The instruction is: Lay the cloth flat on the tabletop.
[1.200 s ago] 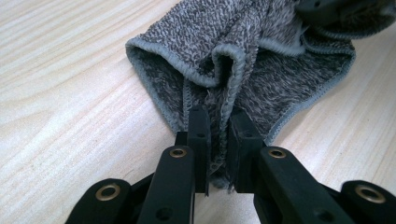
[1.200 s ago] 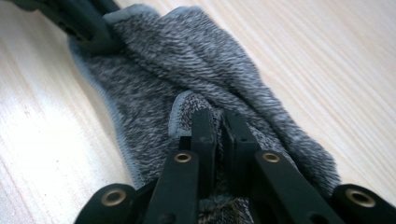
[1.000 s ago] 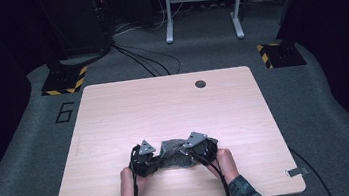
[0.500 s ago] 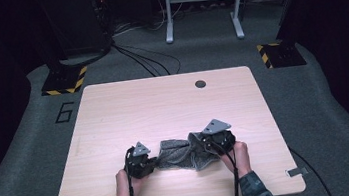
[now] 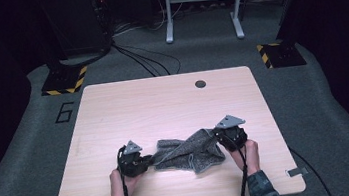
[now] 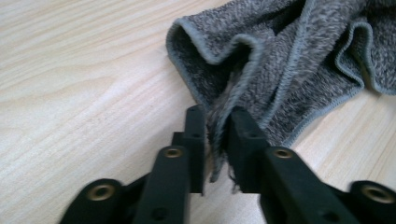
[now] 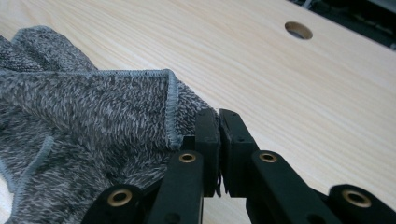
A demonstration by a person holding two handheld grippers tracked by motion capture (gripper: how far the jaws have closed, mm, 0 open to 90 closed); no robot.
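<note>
We are holding a grey towel [image 5: 189, 151] between both tongs, near the 6 o'clock edge of the worktop [image 5: 163, 104]. Left tongs [image 6: 217, 116] are clamping a bunched fold of the cloth; right tongs [image 7: 218, 116] are pinching a hemmed corner, jaws nearly shut on it.

Change noted vs. 1 s ago: the tongs were sitting close together w/ the towel crumpled between them. Now they are standing well apart, left [image 5: 142, 162] toward 9 o'clock, right [image 5: 227, 134] toward 3 o'clock and slightly farther up the worktop. The cloth is stretching out between them, though it is sagging and creased mid-span. Judgement: we are spreading the towel; not flat yet.

Surface: pale wood-grain top, w/ a cable hole [image 5: 200, 83] at 12 o'clock. Room: dark, grey carpet, cables [image 5: 143, 61] and a metal frame [image 5: 201, 4] beyond the far edge.
</note>
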